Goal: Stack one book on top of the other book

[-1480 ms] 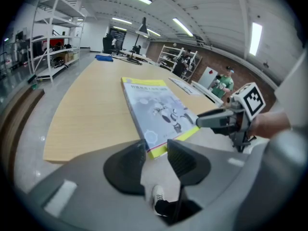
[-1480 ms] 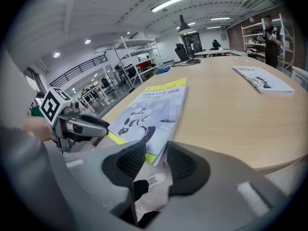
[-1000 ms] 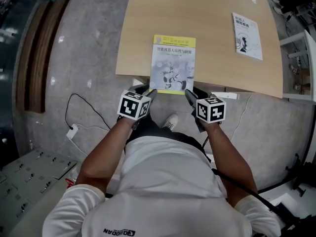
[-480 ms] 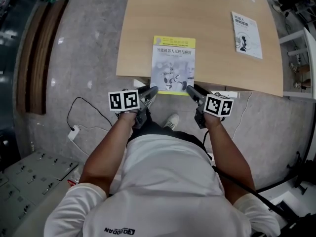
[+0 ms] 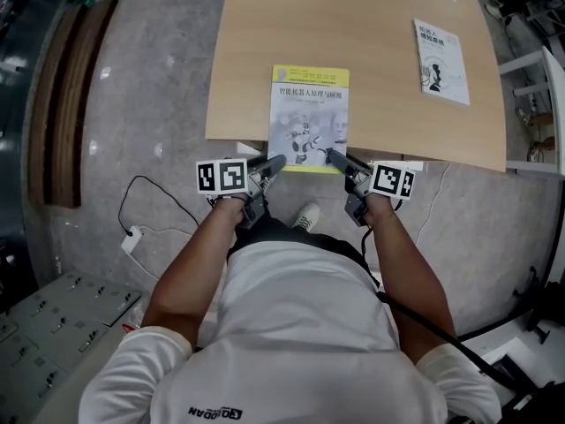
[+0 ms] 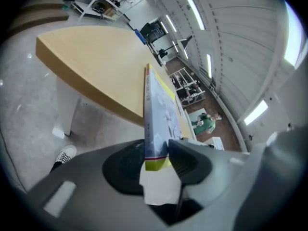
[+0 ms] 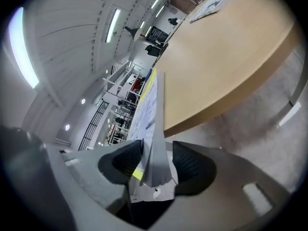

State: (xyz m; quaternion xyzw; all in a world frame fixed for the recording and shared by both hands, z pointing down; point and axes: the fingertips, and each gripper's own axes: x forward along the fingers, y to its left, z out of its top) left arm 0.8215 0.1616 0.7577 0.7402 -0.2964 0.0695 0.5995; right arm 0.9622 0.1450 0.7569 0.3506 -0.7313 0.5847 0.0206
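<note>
A grey book with a yellow top band [image 5: 309,117] lies at the near edge of the wooden table [image 5: 371,25], its near end overhanging. My left gripper [image 5: 272,162] is at the book's near left corner. In the left gripper view its jaws have just been closing and the pads press on the book [image 6: 159,109] from both sides. My right gripper [image 5: 334,157] is at the near right corner. Its jaws have just been opening. The book [image 7: 150,119] stands between them with a narrow gap on each side. A second, white book [image 5: 440,63] lies at the table's far right.
Below the table edge are the person's shoe [image 5: 306,217] and grey floor. A power strip with a black cable [image 5: 131,234] lies on the floor at the left. A curved wooden piece [image 5: 75,95] runs along the far left. A white frame [image 5: 538,104] stands right of the table.
Both grippers have rolled, so their marker cubes show a different face. Their tips have come in onto the grey book's near corners. The book itself has not moved.
</note>
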